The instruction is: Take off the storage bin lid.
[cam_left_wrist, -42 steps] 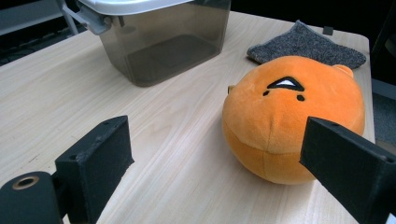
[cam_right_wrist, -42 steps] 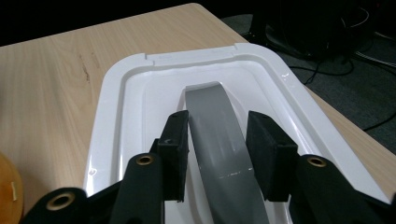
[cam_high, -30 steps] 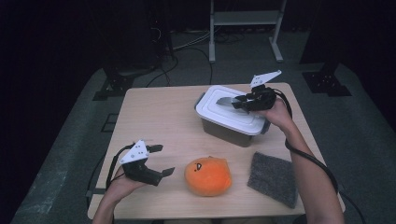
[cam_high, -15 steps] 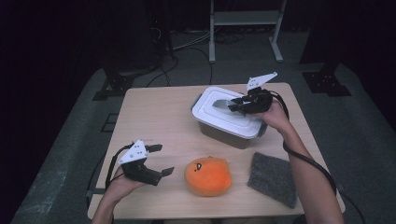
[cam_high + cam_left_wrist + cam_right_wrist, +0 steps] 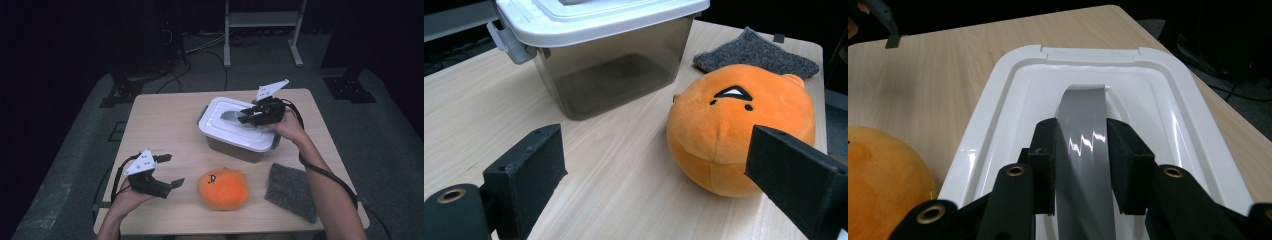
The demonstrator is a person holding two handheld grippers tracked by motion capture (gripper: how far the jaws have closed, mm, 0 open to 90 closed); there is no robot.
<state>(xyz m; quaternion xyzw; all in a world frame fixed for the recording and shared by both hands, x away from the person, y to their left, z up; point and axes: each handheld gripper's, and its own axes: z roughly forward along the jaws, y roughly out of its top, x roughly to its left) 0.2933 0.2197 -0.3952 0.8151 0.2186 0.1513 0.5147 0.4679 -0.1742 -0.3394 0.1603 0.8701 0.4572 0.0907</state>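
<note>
A dark translucent box (image 5: 239, 148) (image 5: 614, 65) with a white lid (image 5: 235, 131) (image 5: 1013, 100) stands on the right half of the wooden table (image 5: 160, 125). My right gripper (image 5: 241, 116) (image 5: 1081, 160) is shut on the lid's grey handle (image 5: 1081, 115), reaching in from the box's right. An orange round plush (image 5: 222, 189) (image 5: 739, 125) with a small face lies near the front edge. My left gripper (image 5: 174, 170) (image 5: 654, 170) hovers open just left of the plush, its jaws pointing at it with nothing between them.
A grey felt pad (image 5: 292, 191) (image 5: 754, 50) lies at the front right, beside the plush. A grey latch (image 5: 509, 42) hangs at the box's end. Bare wood stretches across the table's left and far side. Dark floor with cables and stands surrounds the table.
The box has shifted a little to the left and toward me with my right gripper on its handle. The left gripper has stayed where it was.
</note>
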